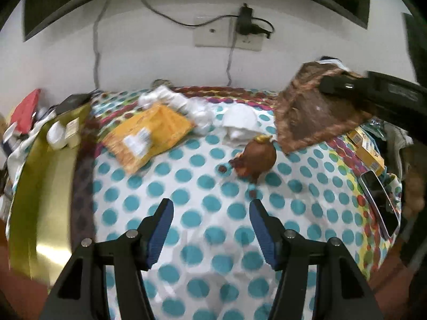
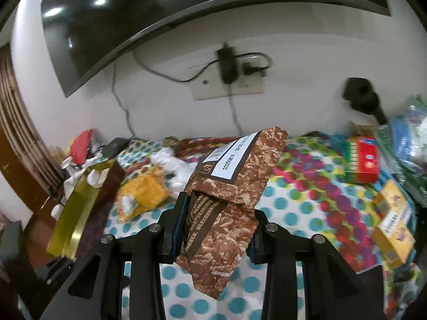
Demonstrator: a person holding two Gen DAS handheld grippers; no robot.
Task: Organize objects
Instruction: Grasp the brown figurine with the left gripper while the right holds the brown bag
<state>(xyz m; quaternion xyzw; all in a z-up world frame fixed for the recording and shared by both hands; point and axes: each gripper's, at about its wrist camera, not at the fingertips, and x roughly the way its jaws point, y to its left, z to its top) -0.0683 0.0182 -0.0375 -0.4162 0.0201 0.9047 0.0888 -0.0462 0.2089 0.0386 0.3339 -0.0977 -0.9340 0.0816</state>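
1. Brown foil packet (image 2: pixel 229 208) sits clamped in our right gripper (image 2: pixel 217 226), lower centre of the right wrist view; both jaws press its sides and it is lifted clear of the cloth.
2. Packet tilts up and away from us; its white date label (image 2: pixel 234 157) faces the camera near the top end.
3. In the left wrist view we see the same packet (image 1: pixel 312 106) at upper right, held by the black right gripper (image 1: pixel 355 88) coming in from the right edge.
4. Our left gripper (image 1: pixel 212 213) is at lower centre of that view, blue pads wide apart, nothing between them, over the bare dotted cloth.
5. Polka-dot tablecloth (image 1: pixel 186 186) covers the surface; teal dots on white, with a multicolour band toward the wall.
6. Just beyond the left gripper: a brown figurine (image 1: pixel 256 157) lying on the cloth, centre of frame. Motion blur, so we cannot tell its exact shape.
7. Orange padded mailer (image 1: pixel 149 133) lies left of centre, white crumpled wrapping (image 1: pixel 197 112) touching its far edge.
8. Gold box (image 1: pixel 45 181) runs along the left edge; small white items sit on its far end.
9. Right wrist view, right side: red and green box (image 2: pixel 363 160) upper right, yellow box (image 2: pixel 392 226) below it near the table edge.
10. Phone (image 1: pixel 379 197) lies screen up at the right edge of the left wrist view.
11. Wall behind: socket plate (image 2: pixel 226 88) with a black adapter plugged in, TV (image 2: pixel 133 26) above it.
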